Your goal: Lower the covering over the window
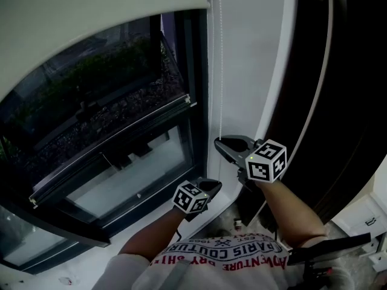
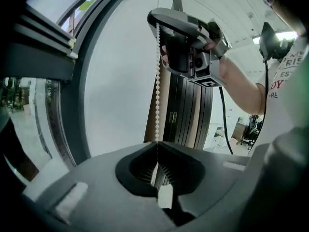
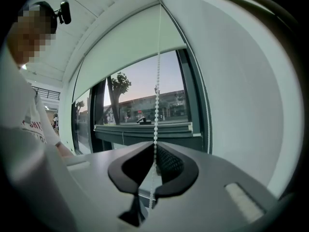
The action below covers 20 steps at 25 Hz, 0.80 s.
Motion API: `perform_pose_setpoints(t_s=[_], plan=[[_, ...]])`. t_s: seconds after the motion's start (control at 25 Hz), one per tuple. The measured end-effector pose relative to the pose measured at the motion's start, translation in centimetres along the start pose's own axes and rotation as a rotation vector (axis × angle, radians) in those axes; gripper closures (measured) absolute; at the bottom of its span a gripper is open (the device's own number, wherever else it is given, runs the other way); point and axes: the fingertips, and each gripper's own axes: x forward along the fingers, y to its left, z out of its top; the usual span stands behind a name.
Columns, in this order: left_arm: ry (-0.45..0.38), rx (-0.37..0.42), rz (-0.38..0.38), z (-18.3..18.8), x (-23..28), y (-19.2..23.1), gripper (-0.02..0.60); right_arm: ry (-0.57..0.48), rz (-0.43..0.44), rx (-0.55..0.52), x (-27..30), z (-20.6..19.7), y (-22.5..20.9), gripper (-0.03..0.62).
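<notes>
a: so, where does the roller blind [image 1: 91,11] sit?
b: high up. its bottom edge lies across the top of the window [image 1: 109,132], and most of the dark-framed glass below it is uncovered.

a: and the bead chain?
b: the bead chain [image 1: 220,71] hangs straight down the white wall [image 1: 248,53], just beside the window's right frame.

a: how do the right tongs stand?
b: the right tongs [image 1: 220,144] are the higher pair, and they are clenched on the bead chain. in the right gripper view the tips meet, with the beads coming down between them and passing on through the hollow behind the tips.

a: and the left tongs?
b: the left tongs [image 1: 213,187] are lower, under the right tongs and close to the wall. they are clenched on the same chain. in the left gripper view the beads run in a straight line from the right tongs above down into the pinched tips.

a: anything else in view?
b: the person's bare forearms behind both tools, and a white printed t-shirt [image 1: 230,258] at the bottom of the head view.
</notes>
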Motion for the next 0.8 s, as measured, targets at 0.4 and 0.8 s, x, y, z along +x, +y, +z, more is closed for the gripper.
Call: perform_pose_setpoints(t_s=[0.4, 0.8], plan=[[0.100, -0.150, -0.037, -6.7, 2.5, -0.7, 0.573, 0.074, -0.011, 0.044, 0.2, -7.5, 0.0, 0.576], [0.057, -0.105, -0.046, -6.4, 2.1, -0.9, 0.563, 0.050, -0.029, 0.068, -0.3, -8.3, -0.7, 0.574]])
